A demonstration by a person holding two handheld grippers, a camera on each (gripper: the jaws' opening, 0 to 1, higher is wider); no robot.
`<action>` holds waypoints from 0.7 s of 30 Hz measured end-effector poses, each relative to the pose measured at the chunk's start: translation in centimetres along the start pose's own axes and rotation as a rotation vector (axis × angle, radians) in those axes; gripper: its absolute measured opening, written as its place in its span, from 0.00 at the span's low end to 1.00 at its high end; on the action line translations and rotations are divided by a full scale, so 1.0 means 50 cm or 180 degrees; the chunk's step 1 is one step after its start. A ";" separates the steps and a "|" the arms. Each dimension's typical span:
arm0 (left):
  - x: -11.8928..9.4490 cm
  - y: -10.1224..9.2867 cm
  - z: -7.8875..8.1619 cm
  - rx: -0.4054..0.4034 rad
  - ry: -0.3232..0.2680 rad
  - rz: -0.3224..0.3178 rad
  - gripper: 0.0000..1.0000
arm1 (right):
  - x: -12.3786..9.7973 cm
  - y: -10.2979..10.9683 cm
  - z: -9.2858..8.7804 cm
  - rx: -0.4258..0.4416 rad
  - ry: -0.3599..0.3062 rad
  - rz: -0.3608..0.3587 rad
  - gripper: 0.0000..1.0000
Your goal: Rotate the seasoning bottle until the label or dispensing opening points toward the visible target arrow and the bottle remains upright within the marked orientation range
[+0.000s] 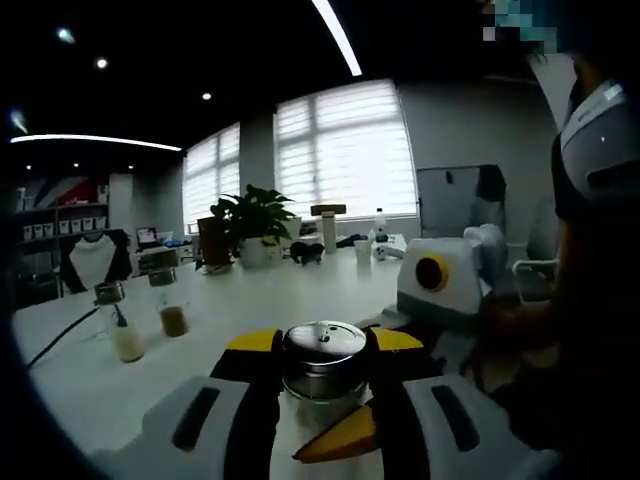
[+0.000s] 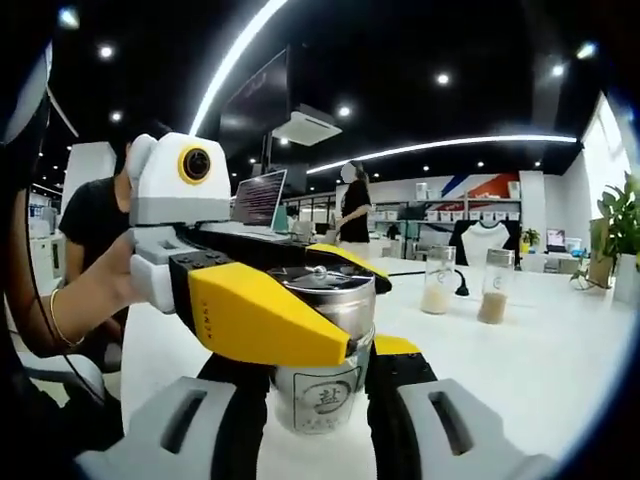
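Seasoning bottle (image 2: 322, 345) stands upright on the white desk (image 2: 520, 370), a glass jar with a shiny metal cap and a label facing the right gripper view. Both grippers are on it at once: the right gripper (image 2: 320, 400) has its dark jaws closed against the lower glass body on either side, while the left gripper (image 2: 300, 300) reaches in from the left of that view with its yellow-tipped jaws clamped around the cap band. In the left gripper view the same bottle (image 1: 322, 358) sits between the left gripper (image 1: 322, 345) jaws, cap top showing. I judge the turning step to be under way or about to begin, one gripper steadying the body while the other twists. No target arrow or marked range can be made out in either view, so how far the turn has to go cannot be told. The next move calls for a slow rotation about the bottle's own axis, keeping the base flat on the desk so it does not tip. Two other jars (image 2: 465, 282) with pale and brown contents stand well apart, further back, and the desk around the bottle offers plenty of room; its edges are not close.
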State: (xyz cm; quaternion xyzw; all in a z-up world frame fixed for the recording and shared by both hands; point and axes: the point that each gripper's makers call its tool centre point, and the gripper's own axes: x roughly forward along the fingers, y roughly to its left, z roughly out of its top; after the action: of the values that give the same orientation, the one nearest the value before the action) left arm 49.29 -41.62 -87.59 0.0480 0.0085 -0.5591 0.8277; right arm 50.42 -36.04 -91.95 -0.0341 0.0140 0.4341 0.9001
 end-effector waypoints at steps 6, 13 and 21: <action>0.006 0.012 -0.010 -0.0101 0.0040 0.0119 0.35 | 0.004 -0.014 -0.010 0.0149 0.0055 -0.0129 0.35; 0.015 0.031 -0.014 -0.0143 0.0077 0.0440 0.34 | 0.007 -0.043 -0.015 0.0203 0.0090 -0.0455 0.35; 0.021 0.052 -0.011 -0.0201 0.0191 0.0945 0.34 | 0.000 -0.070 -0.016 0.0293 0.0038 -0.0712 0.34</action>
State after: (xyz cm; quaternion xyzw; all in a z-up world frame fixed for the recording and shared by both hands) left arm 52.14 -41.57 -88.05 0.0394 0.0436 -0.4284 0.9017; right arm 53.18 -38.27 -92.58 0.0033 0.0354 0.3297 0.9434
